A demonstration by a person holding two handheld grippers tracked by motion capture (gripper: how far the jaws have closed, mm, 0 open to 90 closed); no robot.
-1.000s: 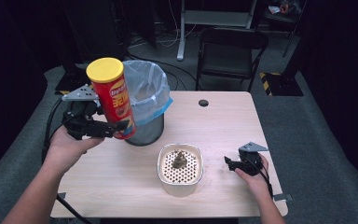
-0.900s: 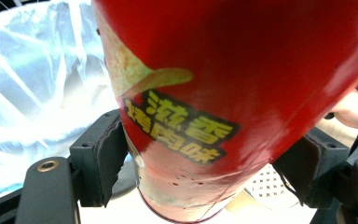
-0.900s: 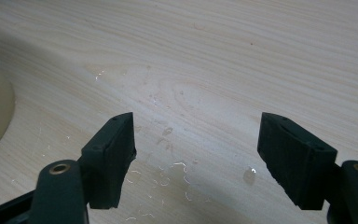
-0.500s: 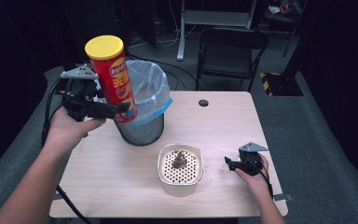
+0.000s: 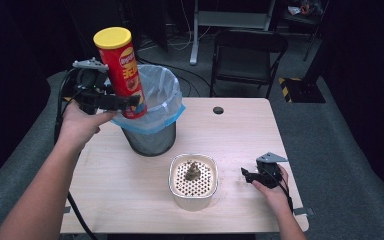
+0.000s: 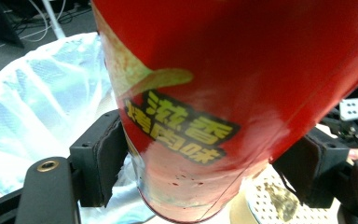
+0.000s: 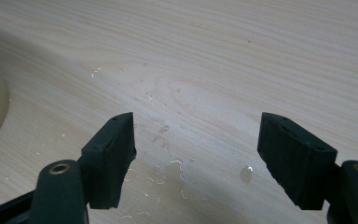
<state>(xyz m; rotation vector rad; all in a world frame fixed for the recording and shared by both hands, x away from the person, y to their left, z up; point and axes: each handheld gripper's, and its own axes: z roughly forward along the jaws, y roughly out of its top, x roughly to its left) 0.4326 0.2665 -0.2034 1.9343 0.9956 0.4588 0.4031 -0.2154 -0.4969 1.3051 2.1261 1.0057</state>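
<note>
A tall red chip can (image 5: 122, 70) with a yellow lid is held upright in the air at the left rim of a mesh bin (image 5: 150, 137) lined with a clear bag. My left gripper (image 5: 130, 102) is shut on the can's lower part; in the left gripper view the can (image 6: 233, 93) sits squeezed between both black pads (image 6: 105, 161). My right gripper (image 5: 245, 174) rests low over the table near its front right, open, with nothing between its fingers (image 7: 114, 154).
A cream perforated strainer bowl (image 5: 176, 187) holding a brownish lump (image 5: 192, 171) stands at the table's front middle. Small drops and flecks lie on the wood (image 7: 168, 163) under the right gripper. A dark chair (image 5: 245, 55) stands behind the table; a small black round thing (image 5: 218, 110) lies near the far edge.
My left gripper has lifted the chip can higher and carried it a little back, from beside the bin's front to above its left rim. The right gripper has stayed put.
</note>
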